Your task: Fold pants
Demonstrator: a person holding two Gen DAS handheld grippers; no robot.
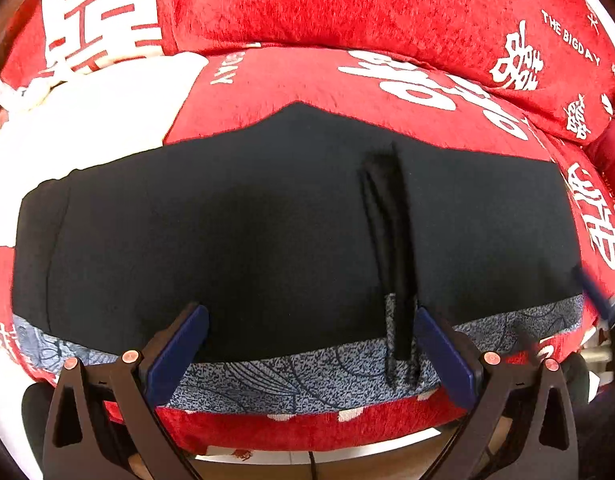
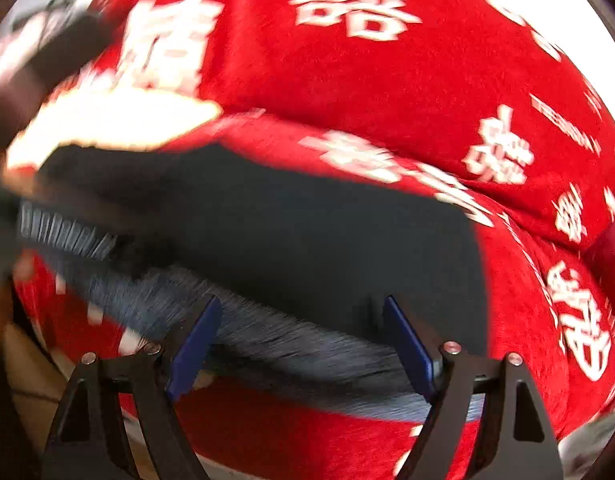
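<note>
Broadly, the scene was filled by a plush red sofa cover printed with white characters (image 1: 347, 8), over whose seat the dark navy pants (image 1: 267, 220) had been laid flat in a folded block, close to the front edge. A blue-grey patterned cloth strip (image 1: 307, 368) was seen under the near hem of the garment, and a white fabric piece (image 1: 87, 120) lay against its far left corner. Since the seat was soft and domed, it was judged that the folded layers could slip or sag toward the front edge if they were dragged rather than lifted. A black drawstring with speckled tips (image 1: 395, 240) was draped across the top of the garment and over the near hem; it could be caught by a finger, so that the upper layer would be pulled askew, or it could be trapped in the next fold and leave a ridge. The left gripper (image 1: 311, 344) was held wide apart above the near hem, with nothing between its blue pads, the cord lying just beside its right pad. The right gripper (image 2: 303, 344) was likewise spread wide and empty over the near right part of the pants, where heavy blur made finer contact impossible to judge. A grab taken through only one layer was considered the likeliest cause of the fold coming undone.
</note>
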